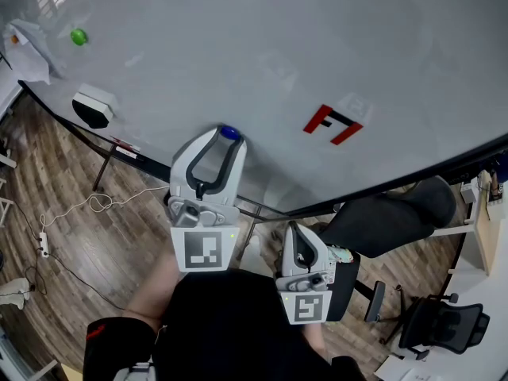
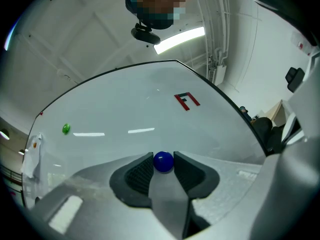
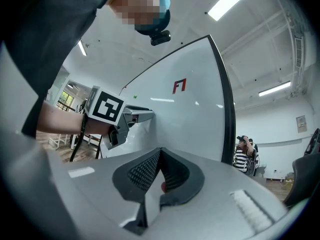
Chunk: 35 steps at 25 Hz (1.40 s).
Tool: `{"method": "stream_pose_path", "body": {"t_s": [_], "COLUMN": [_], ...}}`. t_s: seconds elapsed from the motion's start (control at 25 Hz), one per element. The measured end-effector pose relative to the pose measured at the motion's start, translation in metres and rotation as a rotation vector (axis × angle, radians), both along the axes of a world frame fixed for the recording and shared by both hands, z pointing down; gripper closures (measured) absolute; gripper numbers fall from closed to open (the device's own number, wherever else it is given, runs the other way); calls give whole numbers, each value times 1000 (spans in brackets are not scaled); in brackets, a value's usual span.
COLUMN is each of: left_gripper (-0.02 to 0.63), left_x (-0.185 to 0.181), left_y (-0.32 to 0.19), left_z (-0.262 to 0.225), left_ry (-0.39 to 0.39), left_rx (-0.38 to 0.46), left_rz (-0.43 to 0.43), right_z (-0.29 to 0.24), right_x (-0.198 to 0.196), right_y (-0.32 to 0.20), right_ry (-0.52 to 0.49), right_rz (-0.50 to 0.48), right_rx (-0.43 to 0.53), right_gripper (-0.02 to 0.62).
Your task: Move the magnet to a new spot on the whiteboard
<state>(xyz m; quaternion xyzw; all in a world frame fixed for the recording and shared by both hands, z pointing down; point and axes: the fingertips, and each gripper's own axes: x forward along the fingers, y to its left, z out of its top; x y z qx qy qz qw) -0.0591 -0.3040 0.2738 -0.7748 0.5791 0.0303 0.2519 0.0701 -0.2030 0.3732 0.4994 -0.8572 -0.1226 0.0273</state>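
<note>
A small blue round magnet (image 1: 229, 132) (image 2: 163, 162) sits on the whiteboard (image 1: 238, 46) near its lower edge. My left gripper (image 1: 228, 136) (image 2: 163, 157) points at the board with the magnet between its dark ribbed pads (image 2: 140, 173); the pads stand right beside the magnet without visibly squeezing it, so the gripper is open. My right gripper (image 1: 295, 230) (image 3: 159, 151) hangs lower and to the right, away from the board, its jaws shut with nothing between them.
A green magnet (image 1: 78, 36) (image 2: 66, 129) sits at the board's far left, near a taped paper (image 1: 28, 48). An eraser (image 1: 93, 108) rests low on the left. A red F logo (image 1: 332, 123) marks the board's right half. An office chair (image 1: 440, 324) stands at the right.
</note>
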Motion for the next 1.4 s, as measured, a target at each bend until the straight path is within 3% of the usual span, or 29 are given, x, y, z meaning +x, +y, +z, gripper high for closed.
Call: {"method": "stream_pose_path", "body": {"t_s": [0.68, 0.92, 1.4], "left_gripper": [477, 477, 477], "left_x": [-1, 7, 2], "left_y": [0, 13, 34], "left_z": [1, -6, -7], "left_ry": [-1, -20, -23], "left_rx": [-17, 31, 32], "left_rz": [16, 25, 28], "right_z": [-2, -2, -5], "right_x": [0, 1, -6], "right_y": [4, 8, 21], "right_ry": [-12, -7, -17], "right_rz": [9, 10, -6], "right_rx": [6, 10, 21], "right_gripper": [597, 597, 597]}}
